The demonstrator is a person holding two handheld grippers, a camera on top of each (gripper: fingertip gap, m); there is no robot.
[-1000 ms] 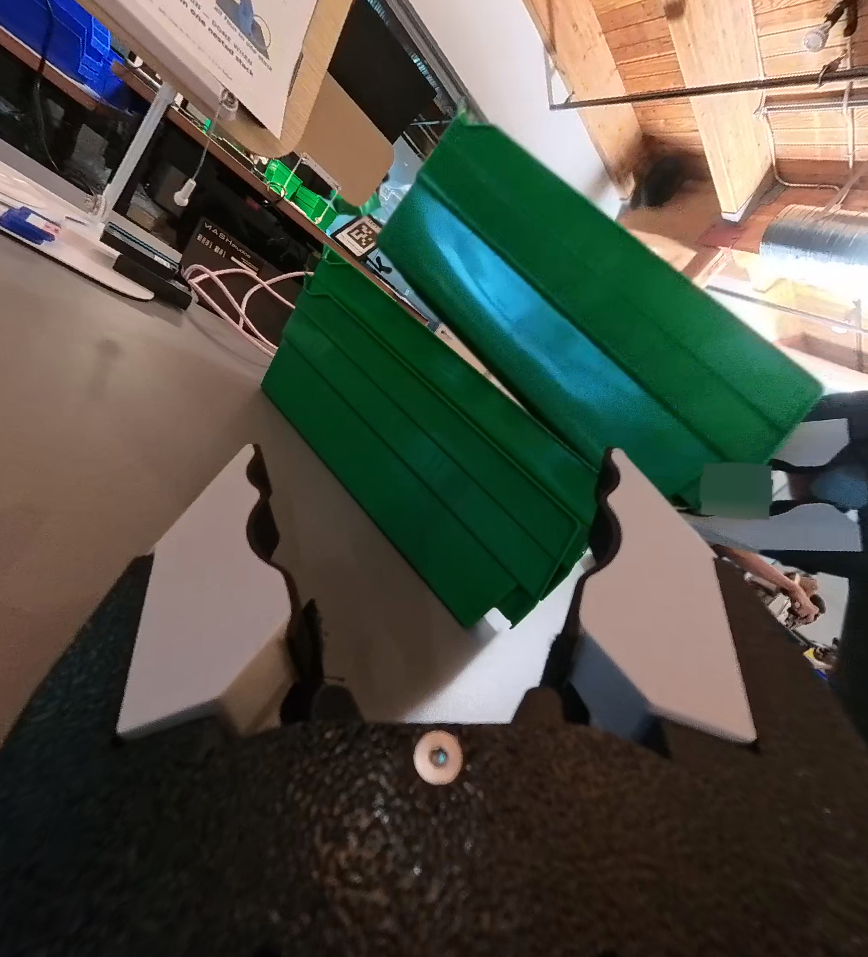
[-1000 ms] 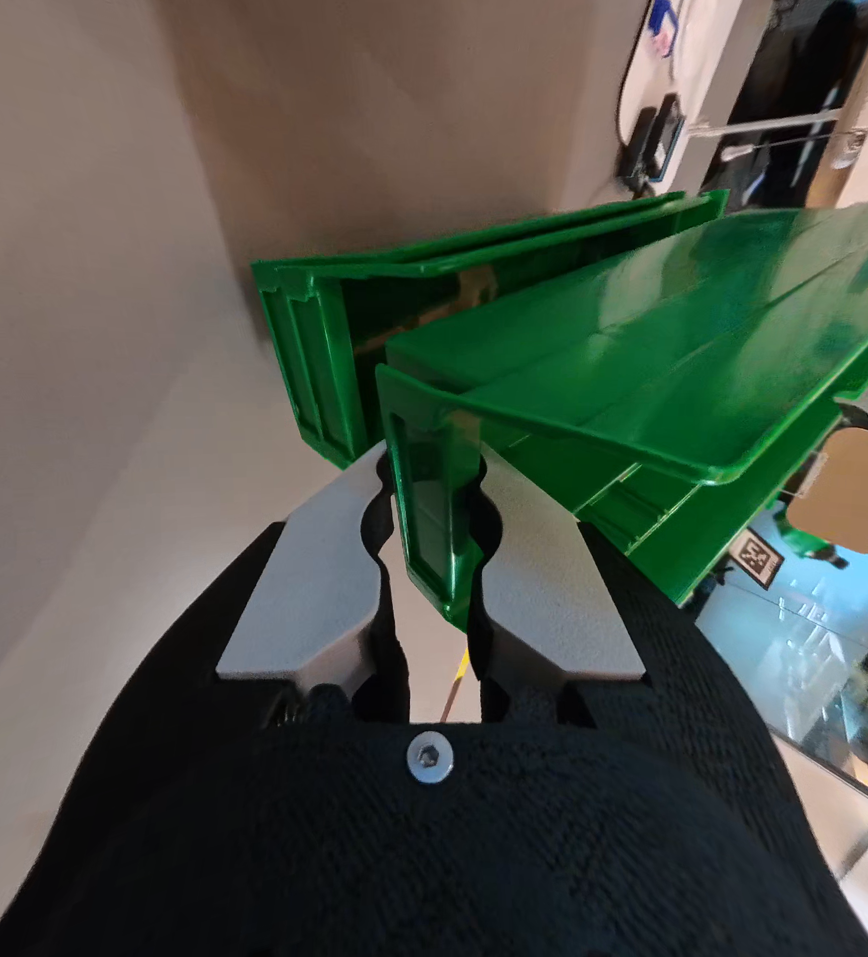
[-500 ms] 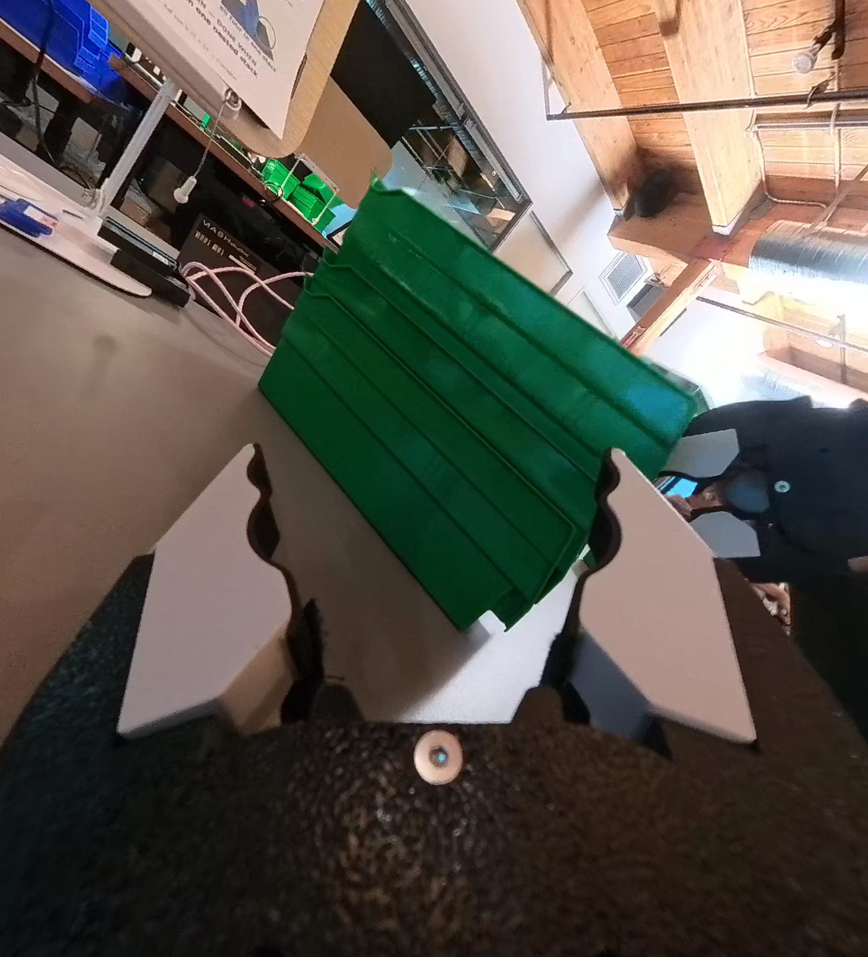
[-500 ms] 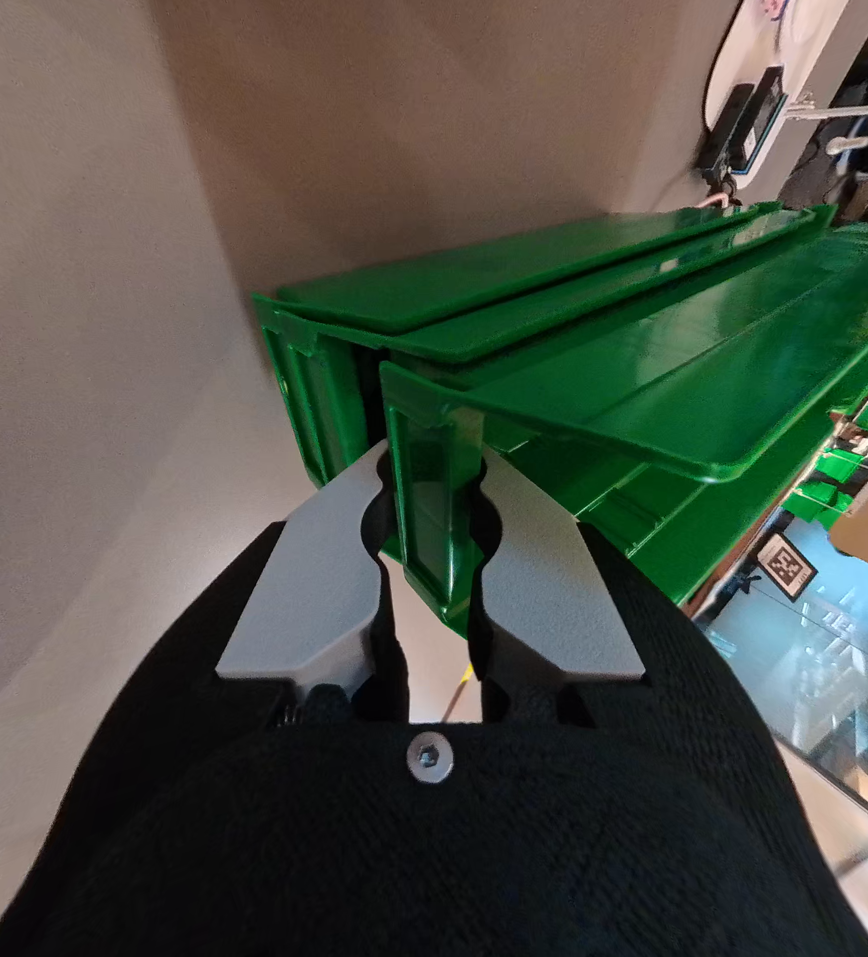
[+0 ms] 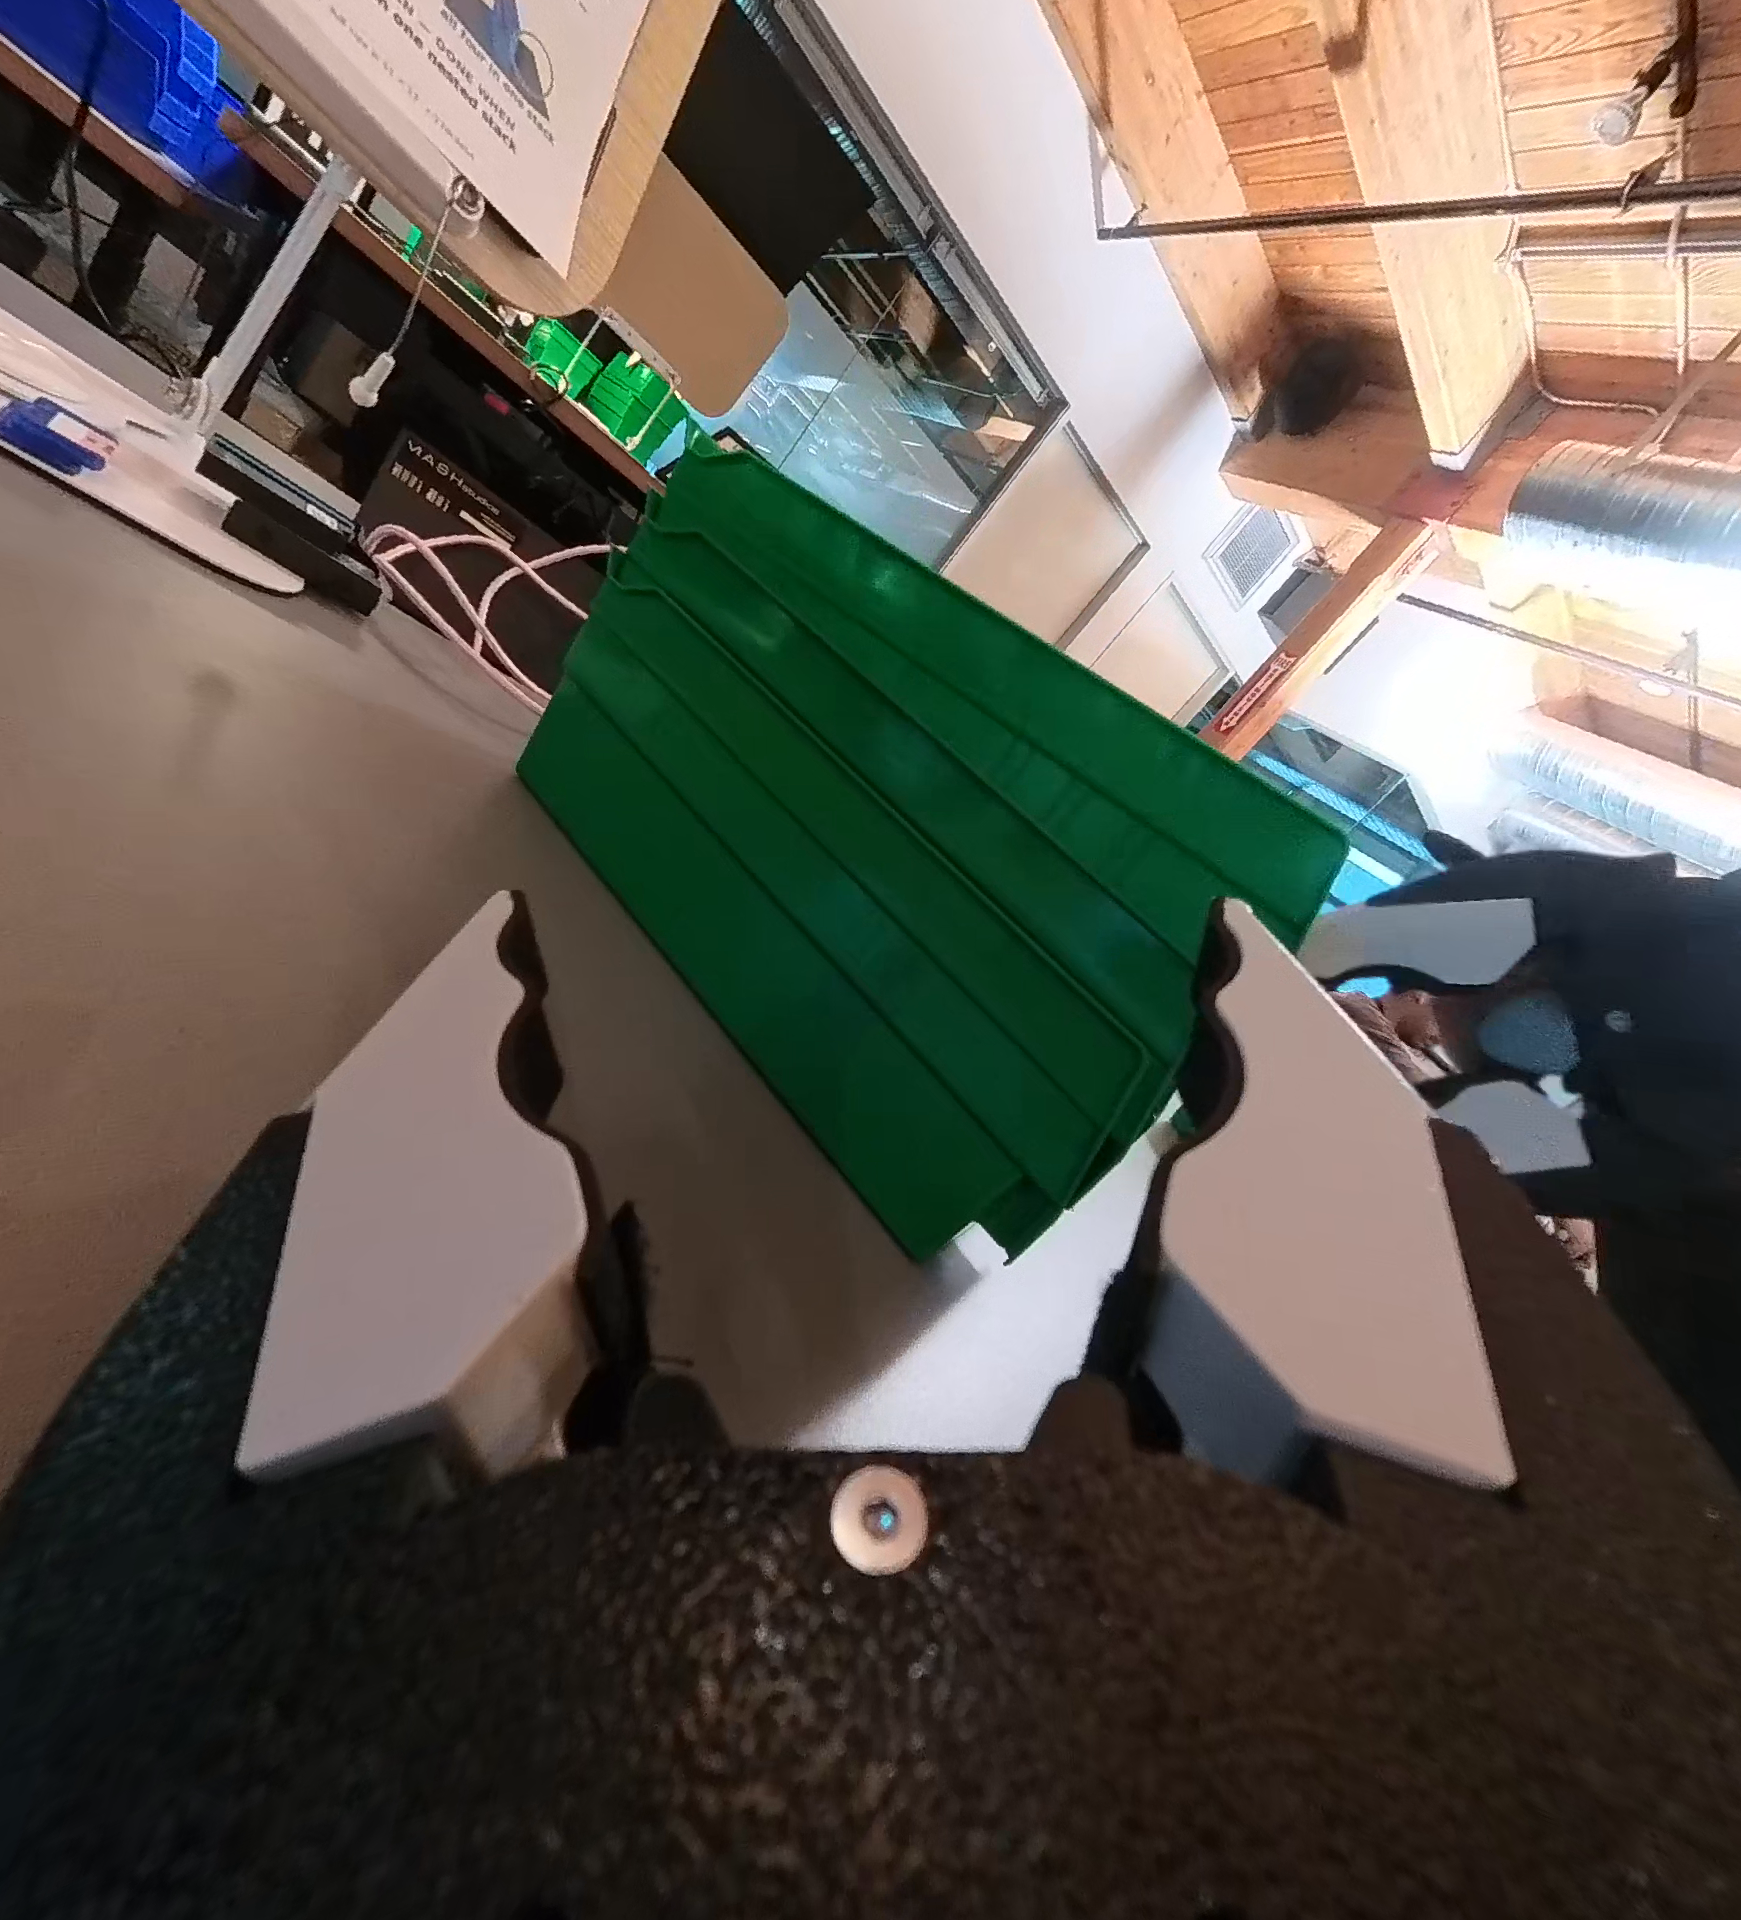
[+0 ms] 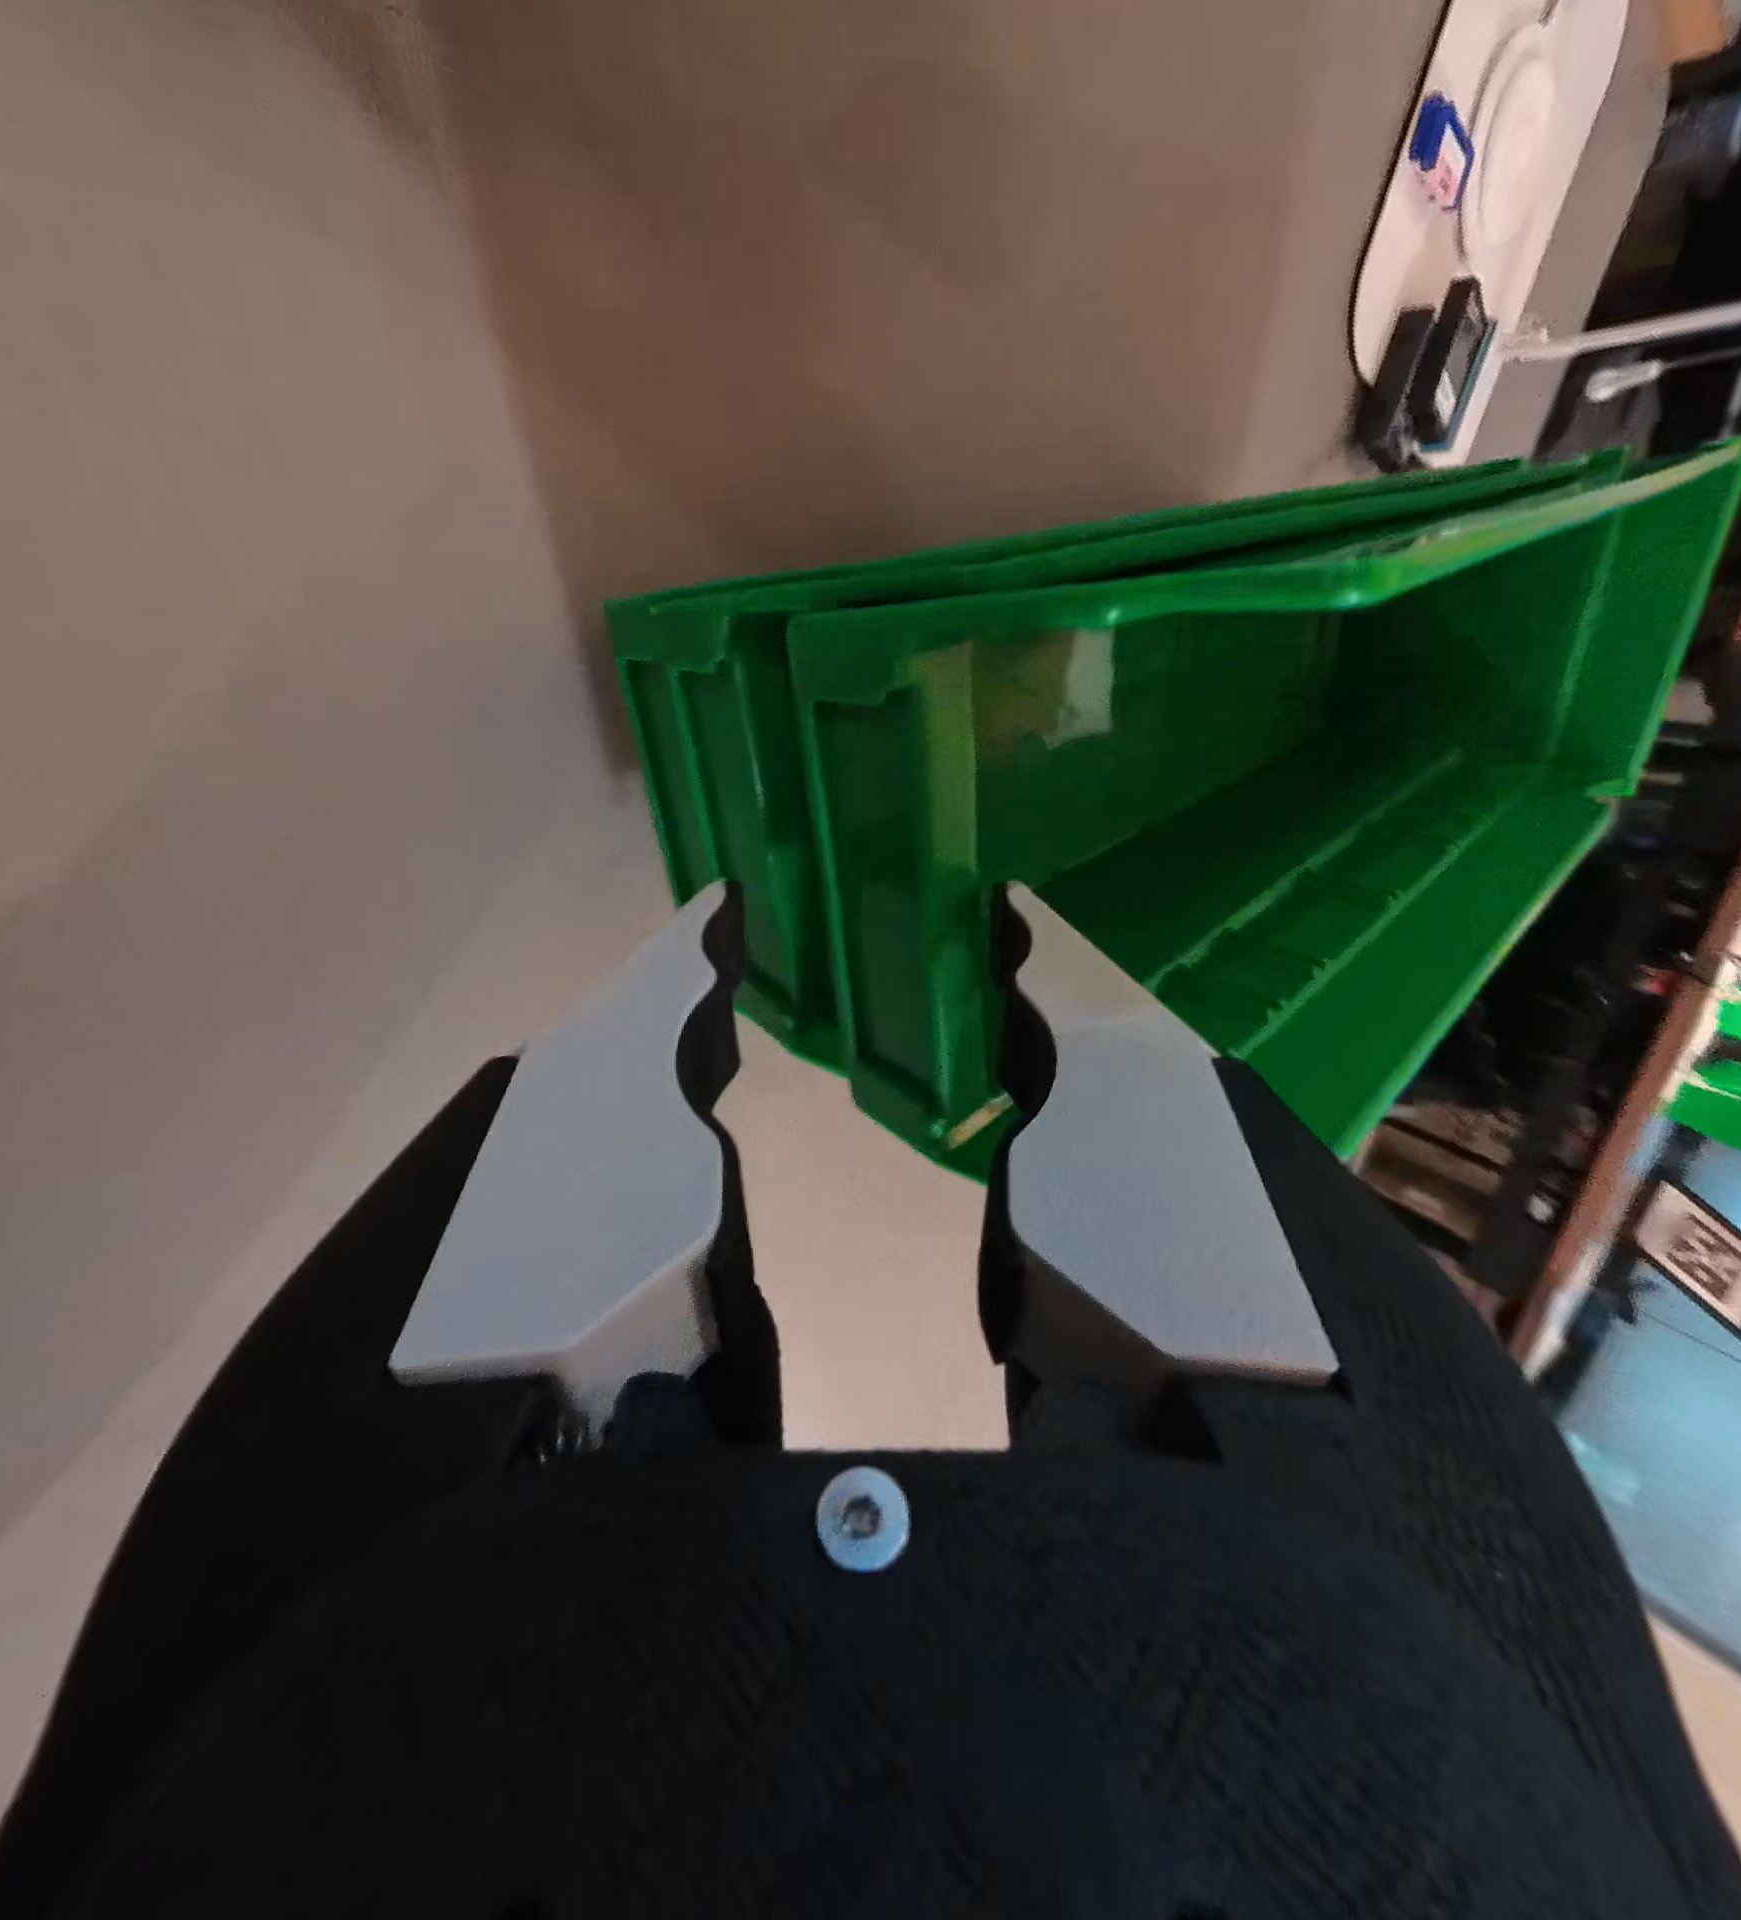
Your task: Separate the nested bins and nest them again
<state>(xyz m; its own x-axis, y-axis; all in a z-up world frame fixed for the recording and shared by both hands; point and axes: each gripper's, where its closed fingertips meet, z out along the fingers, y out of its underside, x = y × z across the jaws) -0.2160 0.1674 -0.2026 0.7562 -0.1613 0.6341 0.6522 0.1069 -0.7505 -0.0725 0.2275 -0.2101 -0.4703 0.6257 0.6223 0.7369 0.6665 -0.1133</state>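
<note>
Right wrist view: nested bins (image 6: 1105, 831) lie lengthwise ahead; right gripper (image 6: 861, 904), unclenched, straddles apparently untouched end walls.

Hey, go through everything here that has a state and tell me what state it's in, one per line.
Green bins: nested together in one stack, resting on the table.
Innermost bin: empty, seated in the stack.
Left tool: open, holding nothing.
Right tool: open, straddling the bins' end walls without gripping.
</note>
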